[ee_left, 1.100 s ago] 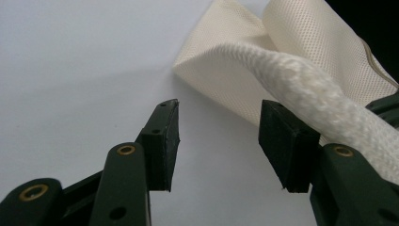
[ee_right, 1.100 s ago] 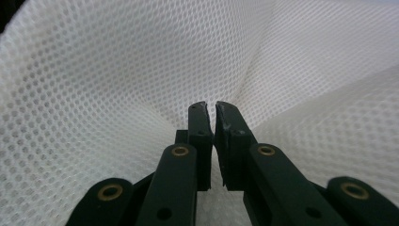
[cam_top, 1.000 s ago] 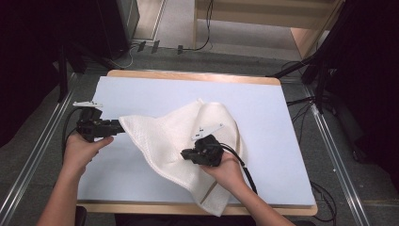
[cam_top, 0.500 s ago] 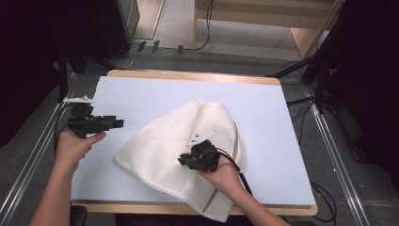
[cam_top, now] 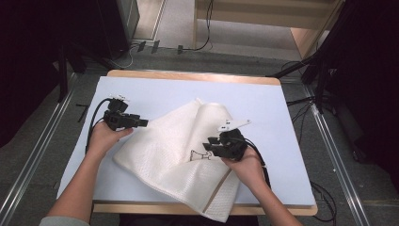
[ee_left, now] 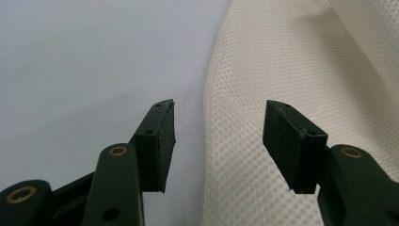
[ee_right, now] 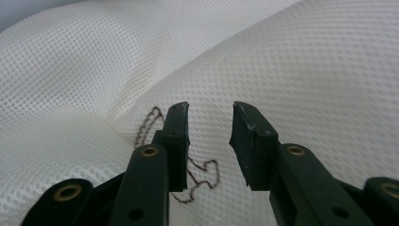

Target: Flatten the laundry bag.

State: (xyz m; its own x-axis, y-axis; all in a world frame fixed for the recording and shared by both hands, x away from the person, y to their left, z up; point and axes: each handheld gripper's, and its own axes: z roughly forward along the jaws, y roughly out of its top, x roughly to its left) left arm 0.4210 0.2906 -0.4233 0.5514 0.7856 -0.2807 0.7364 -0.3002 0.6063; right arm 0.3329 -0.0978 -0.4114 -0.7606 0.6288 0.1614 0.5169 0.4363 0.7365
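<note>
Grey floor, loose cables (cam_top: pixel 197 44) and metal rails (cam_top: pixel 334 155) surround the wooden table (cam_top: pixel 188 75), whose top carries a pale blue mat (cam_top: pixel 155 92). On it lies a cream mesh towel (cam_top: pixel 183 155), its near corner hanging over the front edge. The left gripper (cam_top: pixel 141 123), jaws wide apart, sits at the towel's left edge with nothing pinched. The right gripper (cam_top: pixel 207 145) has just been opening above the cloth, holding nothing. Its own view shows brown stitching (ee_right: pixel 150 123) close up.

Rumpled towel (cam_top: pixel 179 146) blocks mid-table; bare mat (cam_top: pixel 282 108) around it lies open.
</note>
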